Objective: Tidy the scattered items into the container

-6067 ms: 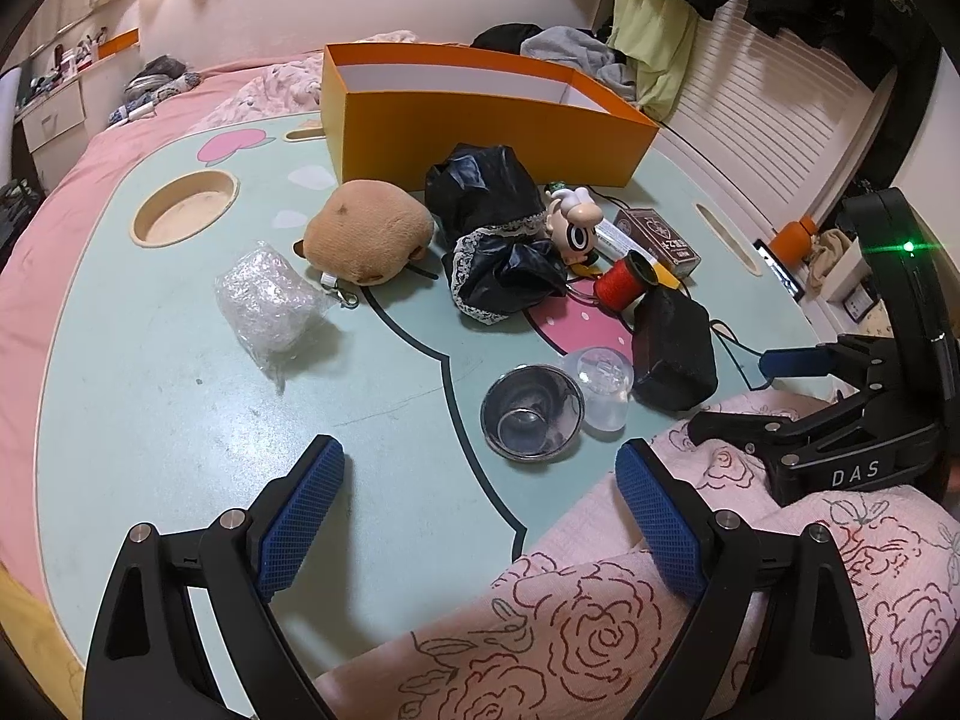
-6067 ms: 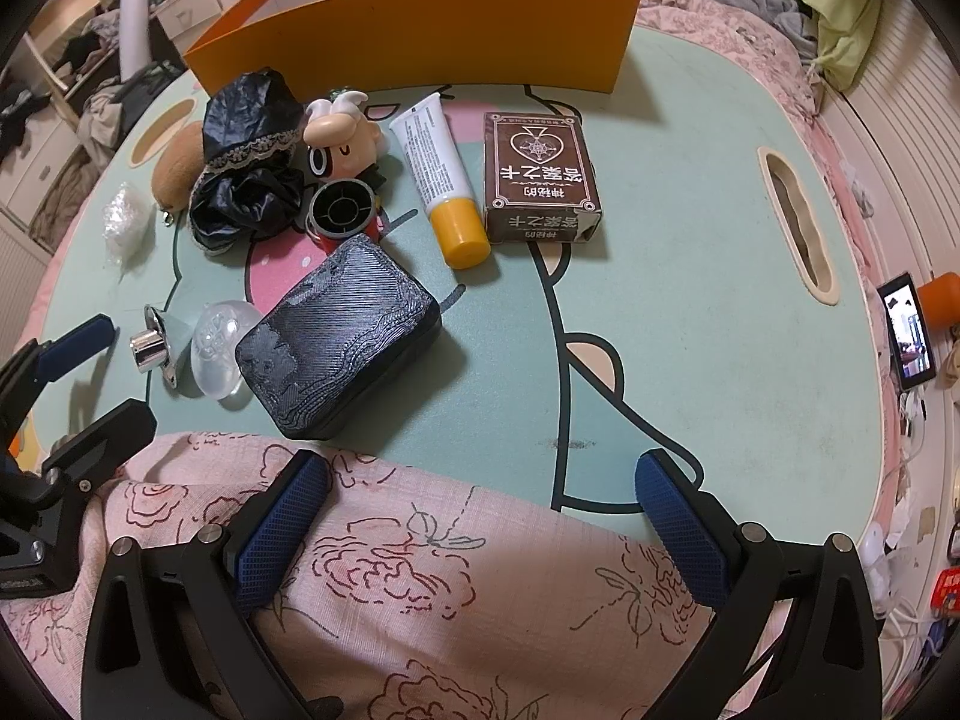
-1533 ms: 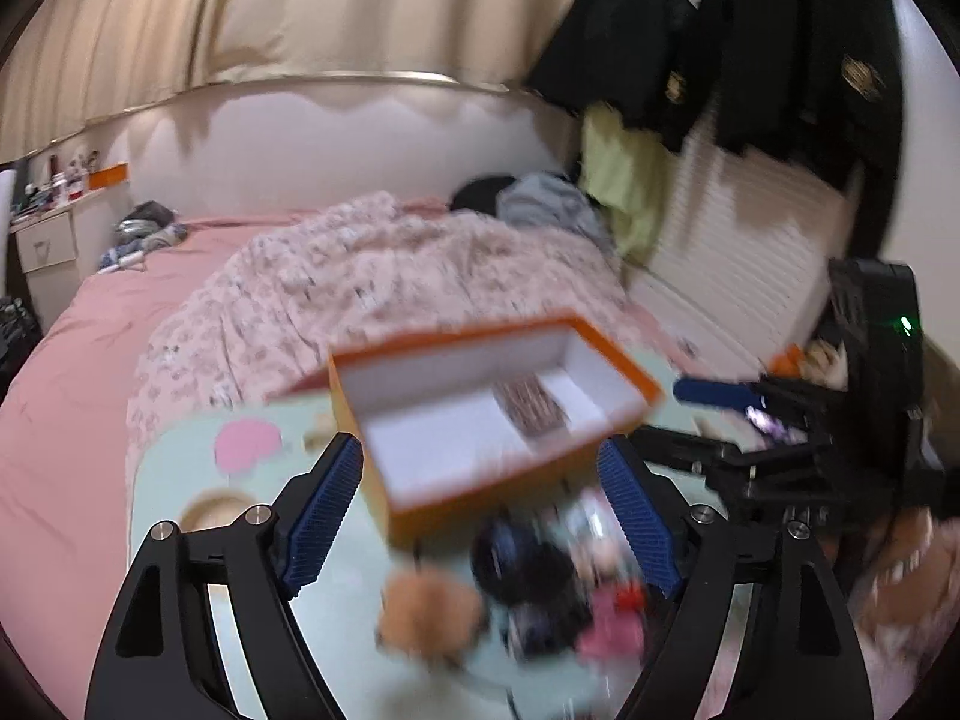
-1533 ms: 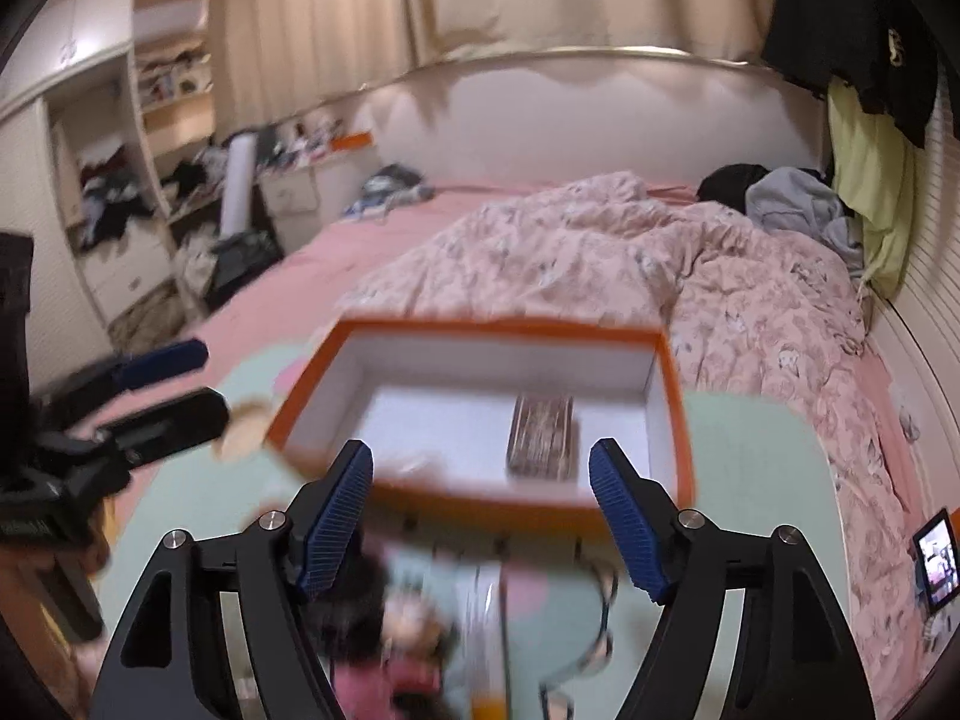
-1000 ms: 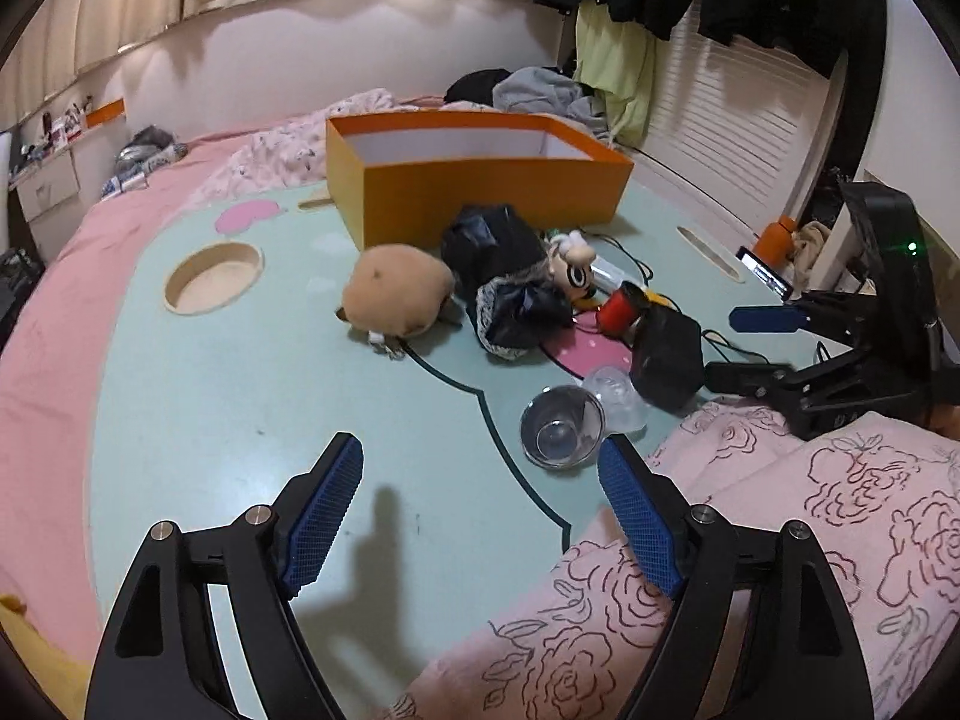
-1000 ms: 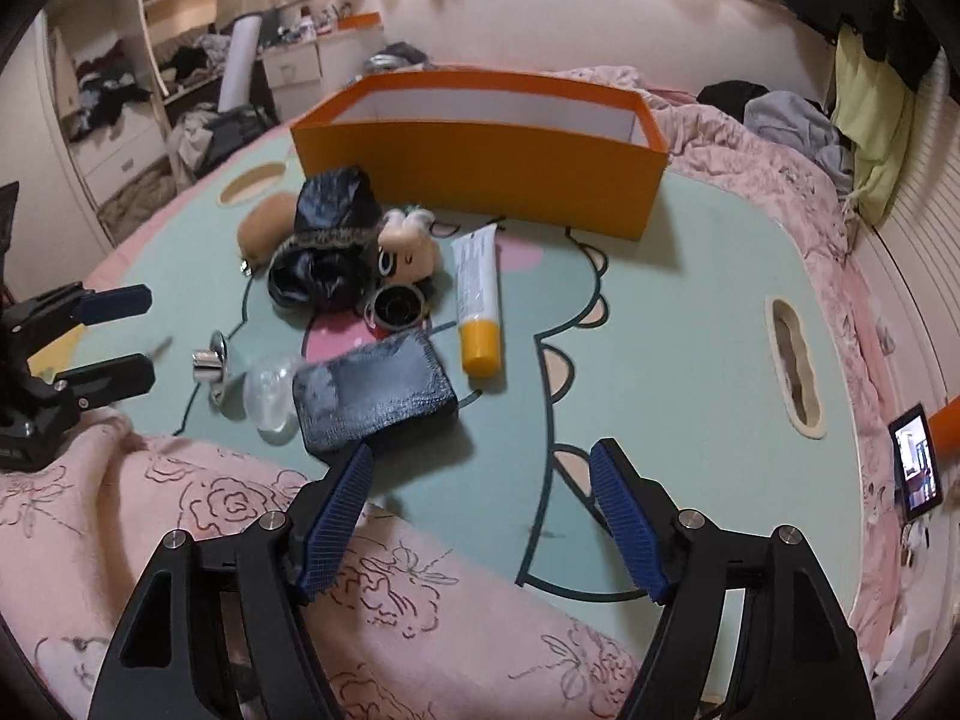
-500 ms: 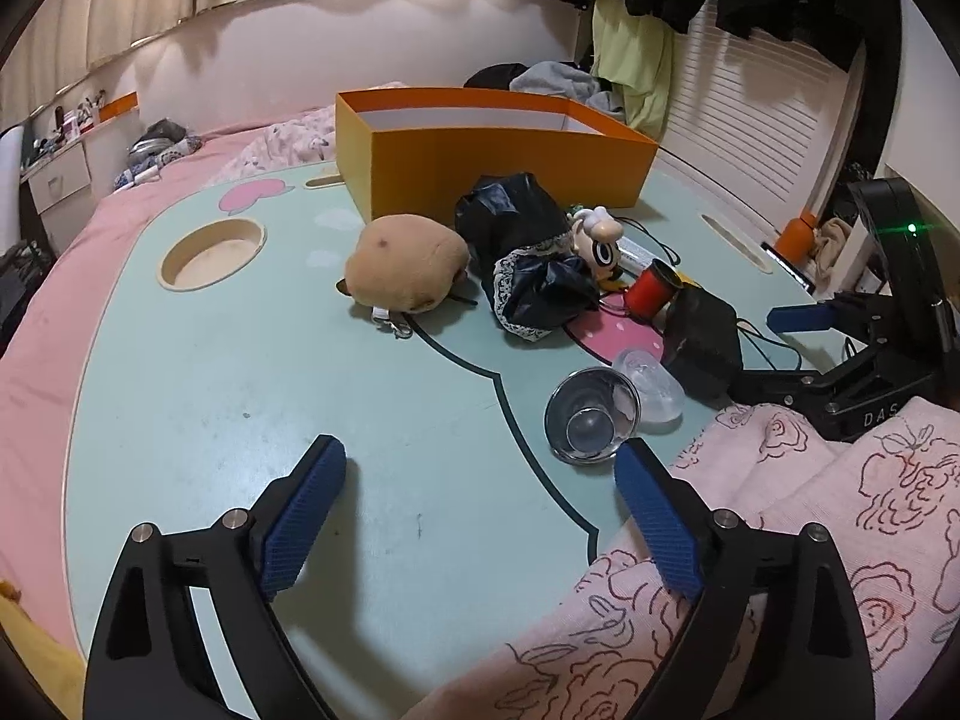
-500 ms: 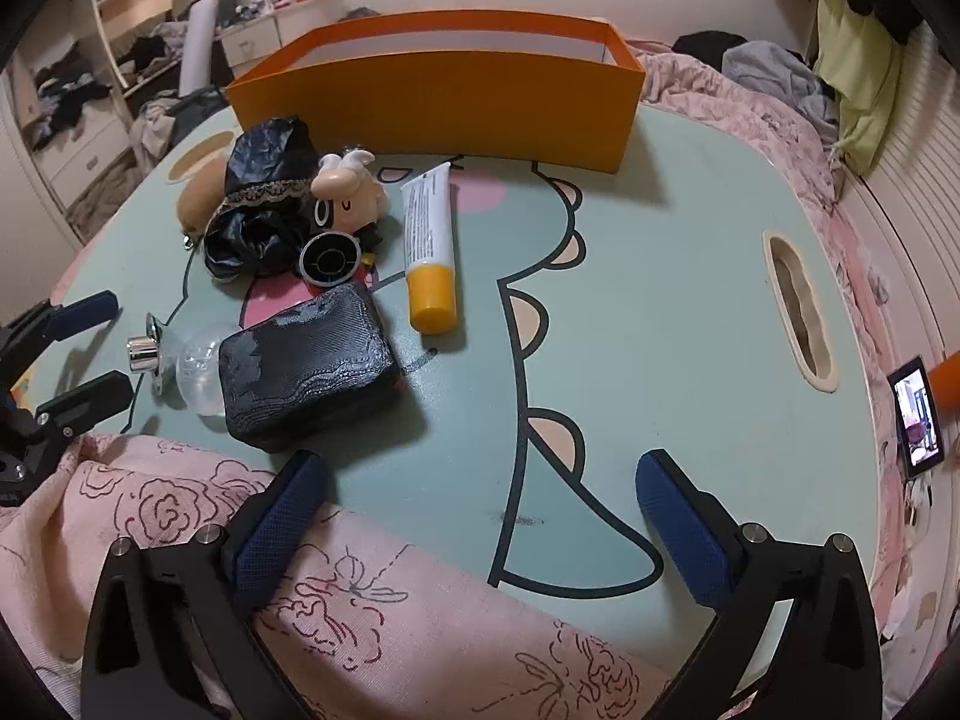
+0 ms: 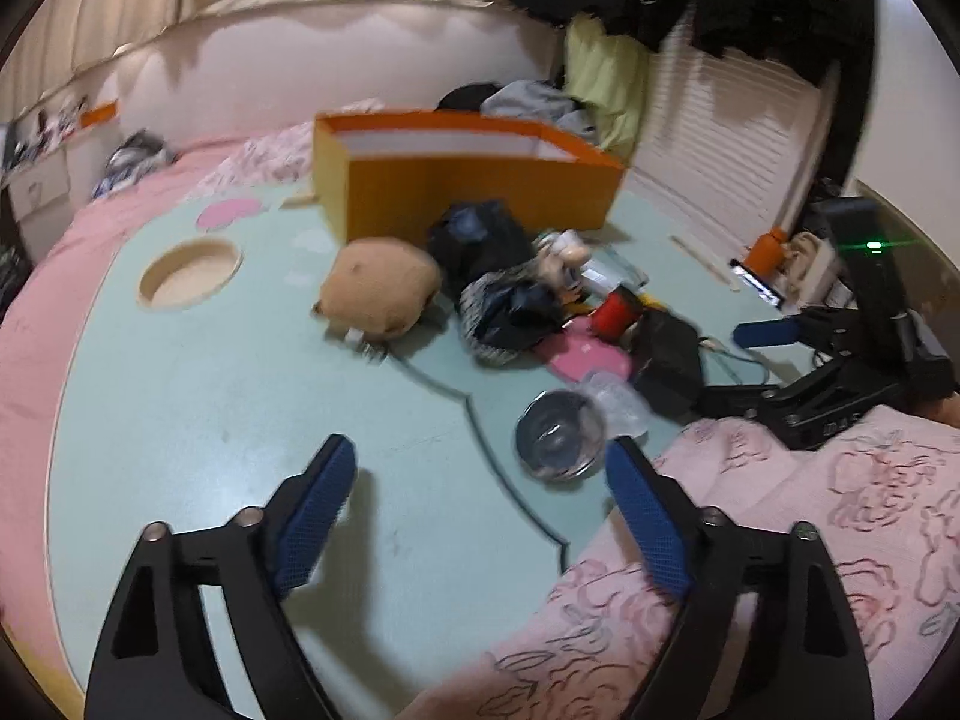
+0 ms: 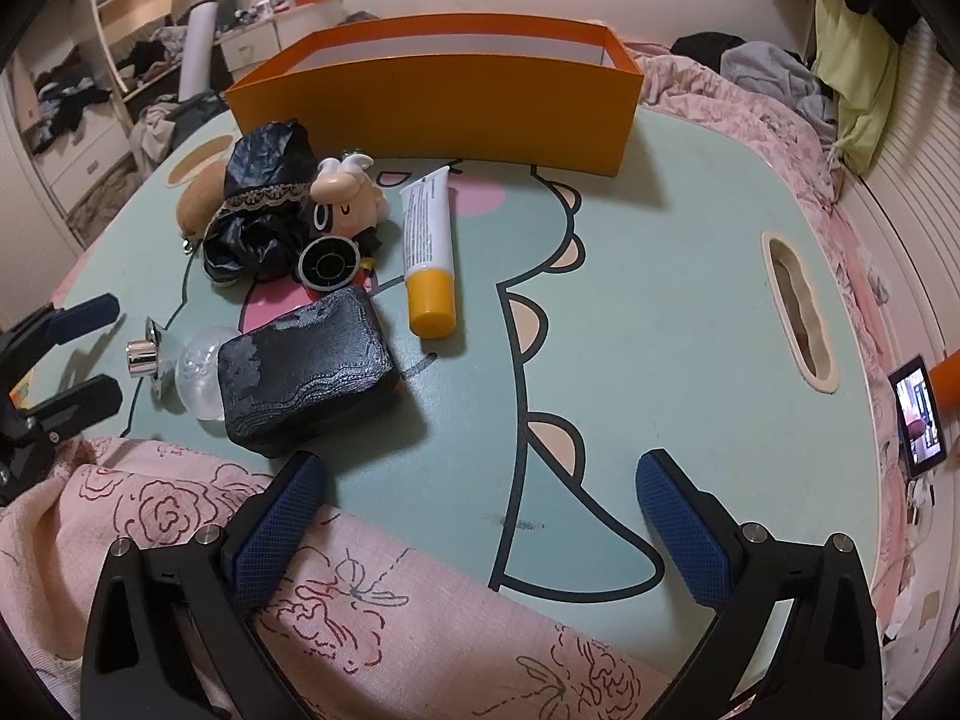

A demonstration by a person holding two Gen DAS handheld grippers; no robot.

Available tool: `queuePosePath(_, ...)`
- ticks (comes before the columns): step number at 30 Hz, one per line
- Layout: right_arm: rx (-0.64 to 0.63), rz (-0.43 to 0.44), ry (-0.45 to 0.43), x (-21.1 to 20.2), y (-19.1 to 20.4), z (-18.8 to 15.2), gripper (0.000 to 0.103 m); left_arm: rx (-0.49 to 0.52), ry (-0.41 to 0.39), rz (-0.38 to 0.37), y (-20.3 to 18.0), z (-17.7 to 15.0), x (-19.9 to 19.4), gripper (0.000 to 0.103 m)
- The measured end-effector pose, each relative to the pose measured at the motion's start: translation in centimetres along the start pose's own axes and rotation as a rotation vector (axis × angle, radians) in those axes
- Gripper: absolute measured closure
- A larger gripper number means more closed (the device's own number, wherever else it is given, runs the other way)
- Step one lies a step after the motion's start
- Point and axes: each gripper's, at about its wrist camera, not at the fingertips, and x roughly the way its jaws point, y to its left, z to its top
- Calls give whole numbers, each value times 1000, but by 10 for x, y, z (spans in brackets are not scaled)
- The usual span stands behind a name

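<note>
**A:** What's around you?

**B:** A bedroom; I sit at a low mint-green table (image 10: 690,276) with a cartoon dinosaur printed on it, a pink bed behind. The orange box (image 10: 432,99), my container, stands at the far edge. I can't see inside it from here.

**A:** Left to right, what's loose?

**B:** A tan plush (image 9: 378,291) farthest left, then a crumpled black lace-trimmed cloth (image 10: 258,210), a small big-eyed figurine (image 10: 345,198) and a round black-and-silver reel (image 10: 330,264) touching it. Nearer me lie a metal cup on its side (image 9: 558,435), a clear plastic ball (image 10: 201,381) and a dark textured pouch (image 10: 306,372). Right of those lies a white tube with a yellow cap (image 10: 429,252).

**A:** Your grippers?

**B:** My left gripper (image 9: 480,498) is empty, its jaws apart though they just narrowed a little. My right gripper (image 10: 474,516) has just spread fully, nothing between the pads.

**A:** What's next, you reckon?

**B:** The pouch, probably. It lies just ahead and left of my right gripper, almost at its left finger (image 10: 279,531), long axis slanting from near-left to far-right. The tube runs lengthwise away from me, cap nearest. My right hand is closer to both; the left is nearer the cup.
</note>
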Motion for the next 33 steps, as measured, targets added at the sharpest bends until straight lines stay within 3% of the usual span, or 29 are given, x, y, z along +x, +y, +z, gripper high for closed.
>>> queuePosePath(6,0,-1,-1,0,1,0,0,120,6,8,-11,13,8,20)
queuePosePath(9,1,-1,-1,0,1,0,0,158,52,-41,-13,19,21,20)
queuePosePath(15,0,-2,1,0,1,0,0,179,110,-115,-19,18,33,39)
queuePosePath(18,0,-3,1,0,1,-1,0,182,101,-108,-21,17,34,42)
queuePosePath(19,0,-2,0,0,2,-1,0,181,97,-101,-21,16,34,47)
queuePosePath(20,0,-2,0,0,2,-1,0,182,92,-90,-22,16,34,59)
queuePosePath(22,2,-2,-1,0,1,-1,0,184,80,-65,-23,13,33,66)
queuePosePath(25,11,1,-21,-3,1,-2,1,140,53,-46,-20,10,30,66)
queuePosePath(28,3,23,-82,-14,4,-5,9,70,13,-5,-14,5,25,66)
queuePosePath(33,-80,59,-175,-31,20,-2,13,52,2,49,-14,4,24,66)
